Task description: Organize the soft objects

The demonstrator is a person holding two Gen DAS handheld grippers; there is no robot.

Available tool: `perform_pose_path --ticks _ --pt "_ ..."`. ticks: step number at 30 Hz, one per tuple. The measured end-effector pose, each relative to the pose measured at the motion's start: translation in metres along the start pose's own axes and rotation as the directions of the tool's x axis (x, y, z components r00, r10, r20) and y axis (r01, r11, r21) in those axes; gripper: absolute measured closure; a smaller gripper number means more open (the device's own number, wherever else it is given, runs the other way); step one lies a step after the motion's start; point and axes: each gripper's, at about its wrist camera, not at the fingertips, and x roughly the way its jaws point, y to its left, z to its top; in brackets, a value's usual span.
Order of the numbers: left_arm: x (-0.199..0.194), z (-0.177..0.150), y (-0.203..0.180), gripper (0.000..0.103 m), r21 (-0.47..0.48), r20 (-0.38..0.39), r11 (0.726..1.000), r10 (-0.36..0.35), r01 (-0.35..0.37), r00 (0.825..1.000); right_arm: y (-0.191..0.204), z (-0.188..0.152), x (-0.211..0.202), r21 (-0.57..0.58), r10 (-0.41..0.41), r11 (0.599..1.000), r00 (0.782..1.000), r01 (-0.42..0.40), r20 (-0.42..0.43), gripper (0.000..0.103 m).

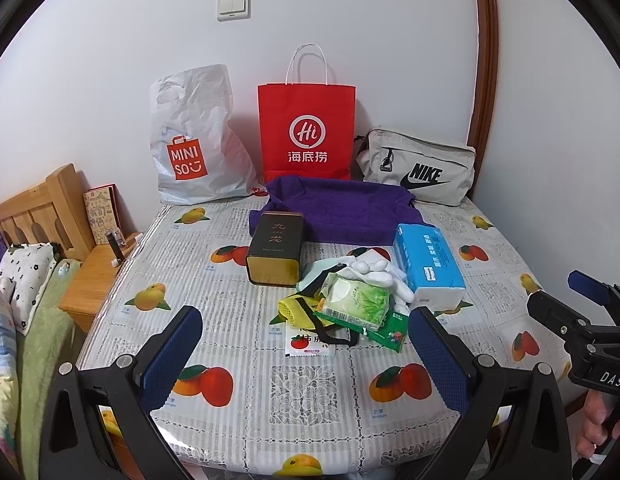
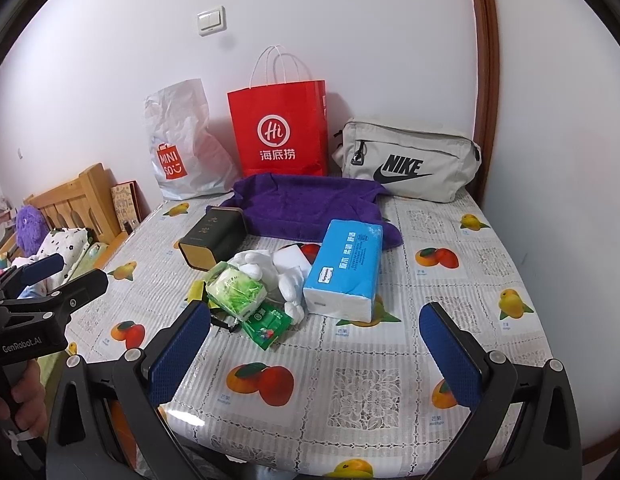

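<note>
Left wrist view: the left gripper [image 1: 305,352] hovers over the near part of the table [image 1: 310,392], fingers spread wide, holding nothing. The right gripper [image 2: 316,354] is likewise wide open and empty, also short of the pile.

The soft objects lie clustered at mid-table: a green tissue pack [image 1: 356,300], white gloves [image 1: 380,276], a blue tissue pack [image 1: 428,264] touching the gloves, and a purple towel [image 1: 338,210] behind them. A dark tin [image 1: 275,248] stands just beside the pile; it appears rigid.

Handling judgement:
- Green tissue pack: light, compressible, film likely slippery. Grip across the short sides at mid-body.
- Blue tissue pack [image 2: 344,268]: light but bulky; grip across the narrow width.
- Gloves: limp; pinch a bunched section.
- Towel: limp and will drape; grip a folded edge.
</note>
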Motion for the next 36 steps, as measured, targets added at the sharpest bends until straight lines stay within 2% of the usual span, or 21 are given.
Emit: perform_pose_path --ticks 27,36 --pt "0.001 -0.008 -0.001 0.0 0.002 -0.003 1.0 0.007 -0.007 1.0 0.004 0.001 0.003 -0.023 0.001 1.0 1.0 -0.001 0.002 0.0" --pt "0.04 -0.011 0.023 0.0 -0.049 -0.086 0.998 0.029 -0.033 0.996 0.001 -0.003 0.028 -0.005 0.012 1.0 0.999 -0.012 -0.049 0.0"
